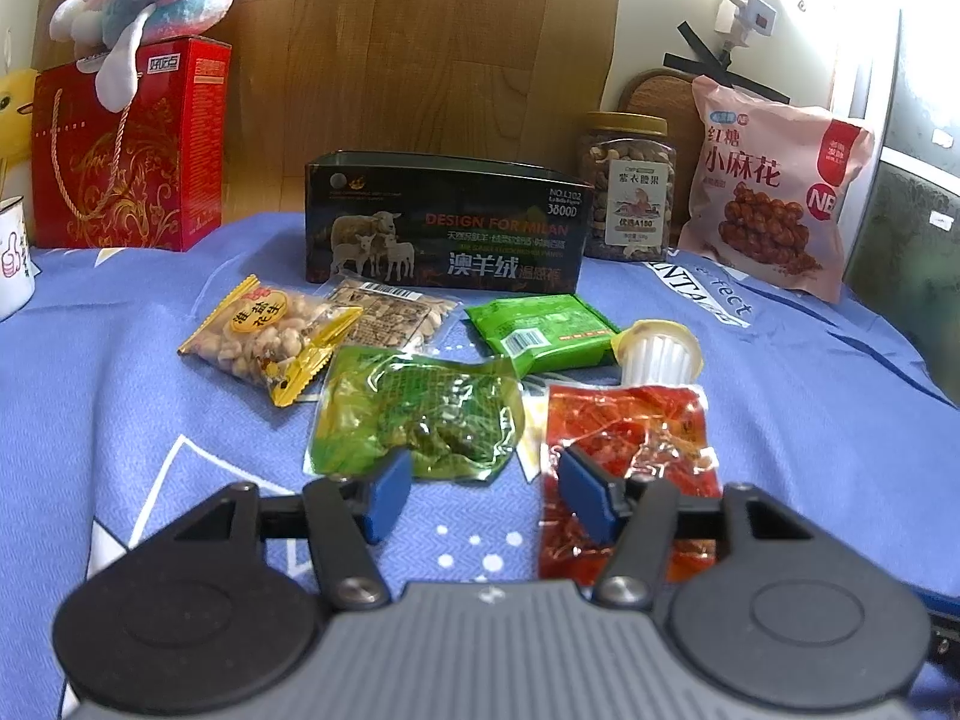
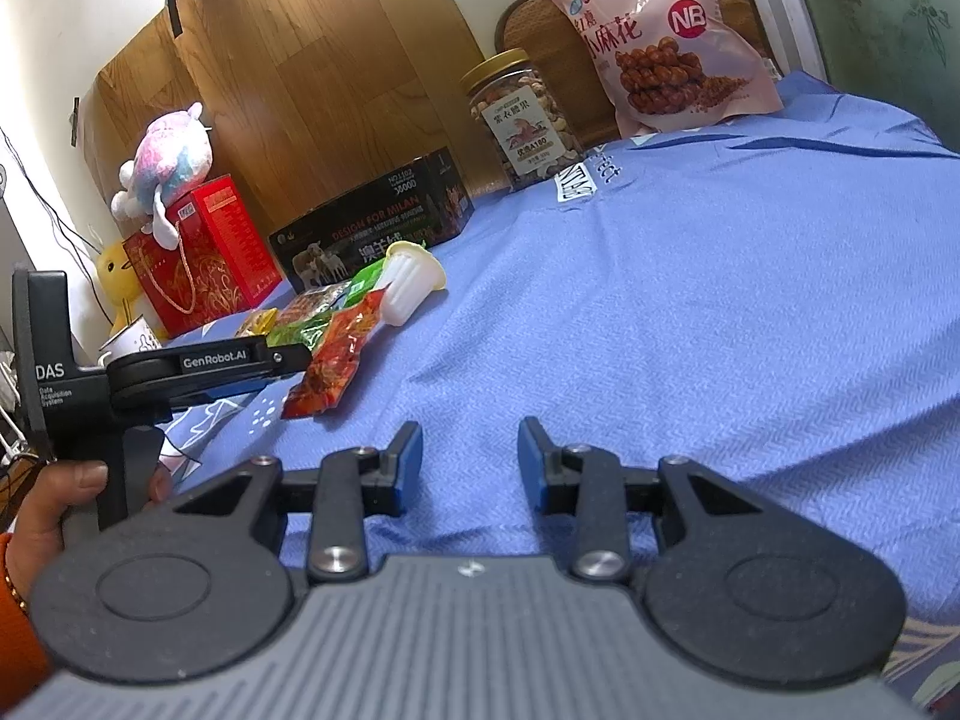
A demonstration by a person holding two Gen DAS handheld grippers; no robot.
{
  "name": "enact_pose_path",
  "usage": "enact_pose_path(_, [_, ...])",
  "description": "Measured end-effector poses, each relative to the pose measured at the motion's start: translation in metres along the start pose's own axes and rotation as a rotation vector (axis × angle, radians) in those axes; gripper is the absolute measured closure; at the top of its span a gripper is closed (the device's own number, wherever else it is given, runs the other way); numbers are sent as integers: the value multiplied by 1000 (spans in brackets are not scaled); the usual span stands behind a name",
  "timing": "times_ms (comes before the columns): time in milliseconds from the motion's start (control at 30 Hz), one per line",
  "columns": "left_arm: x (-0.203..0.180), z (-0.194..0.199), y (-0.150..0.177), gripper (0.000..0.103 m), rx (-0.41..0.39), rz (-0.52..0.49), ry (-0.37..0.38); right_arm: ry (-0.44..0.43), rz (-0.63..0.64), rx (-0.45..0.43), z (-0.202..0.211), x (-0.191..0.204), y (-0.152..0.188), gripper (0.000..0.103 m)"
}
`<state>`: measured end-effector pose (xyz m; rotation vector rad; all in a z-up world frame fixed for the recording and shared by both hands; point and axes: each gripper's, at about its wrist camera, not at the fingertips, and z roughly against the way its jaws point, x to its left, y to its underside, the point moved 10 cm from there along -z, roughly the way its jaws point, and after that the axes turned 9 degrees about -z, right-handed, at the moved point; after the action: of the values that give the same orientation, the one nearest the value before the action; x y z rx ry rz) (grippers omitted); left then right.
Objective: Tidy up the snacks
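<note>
Green snack packet (image 1: 414,414) lies just ahead of my left gripper (image 1: 483,495), fingers spread, nothing between; red packet (image 1: 624,456) under the right-hand finger. Right gripper (image 2: 469,459) spread, idle. I judge pickup pending: advance, pinch, carry to open dark box (image 1: 444,222).

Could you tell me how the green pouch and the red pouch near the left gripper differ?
The green pouch holds dark green pieces; the red pouch holds red ones. The green pouch lies left of the red pouch. One blue pad overlaps each pouch's near edge in the left view. Both are clear, crinkled, flat on the blue cloth.
</note>
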<state>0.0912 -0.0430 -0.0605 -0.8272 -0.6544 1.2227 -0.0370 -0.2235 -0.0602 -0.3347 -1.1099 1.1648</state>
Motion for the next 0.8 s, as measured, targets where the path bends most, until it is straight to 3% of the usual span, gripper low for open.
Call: enact_pose_path(800, [1, 0, 0, 44, -2, 14, 10, 11, 28, -18, -1, 2, 2, 65])
